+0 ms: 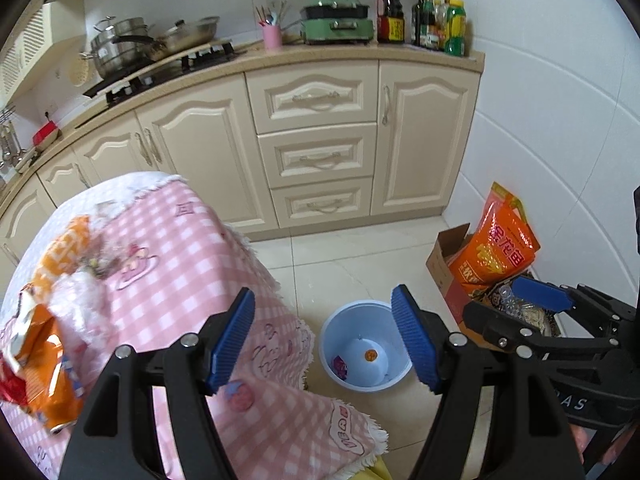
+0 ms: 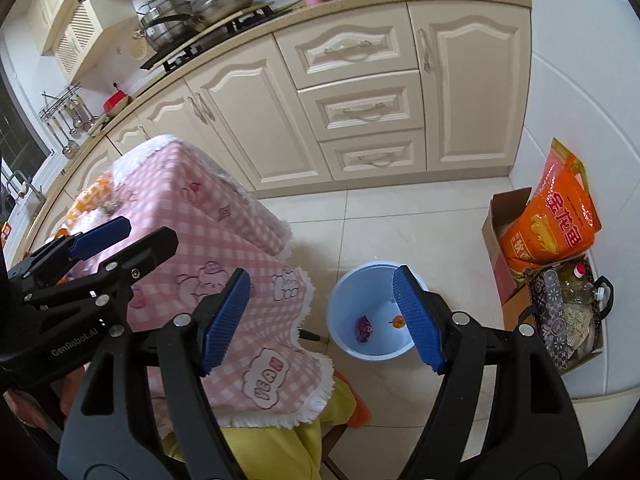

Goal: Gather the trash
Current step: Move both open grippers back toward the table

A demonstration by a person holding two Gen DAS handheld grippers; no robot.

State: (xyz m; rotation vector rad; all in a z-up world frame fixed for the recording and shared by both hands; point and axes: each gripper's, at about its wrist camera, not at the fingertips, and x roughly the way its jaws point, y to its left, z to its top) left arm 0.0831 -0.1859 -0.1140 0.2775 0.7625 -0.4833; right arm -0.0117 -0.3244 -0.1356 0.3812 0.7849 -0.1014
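A light blue bin stands on the floor tiles beside the table; inside lie a purple wrapper and a small orange scrap. On the pink checked tablecloth, orange snack wrappers and white tissue sit at the left. My left gripper hovers open and empty above the table's corner and the bin. My right gripper is likewise open and empty over the bin, with the purple wrapper below. Each gripper shows at the edge of the other's view.
A cardboard box with an orange rice bag and a patterned bag stand against the right wall. Cream cabinets line the back, with pots on the stove. Yellow fabric hangs under the table.
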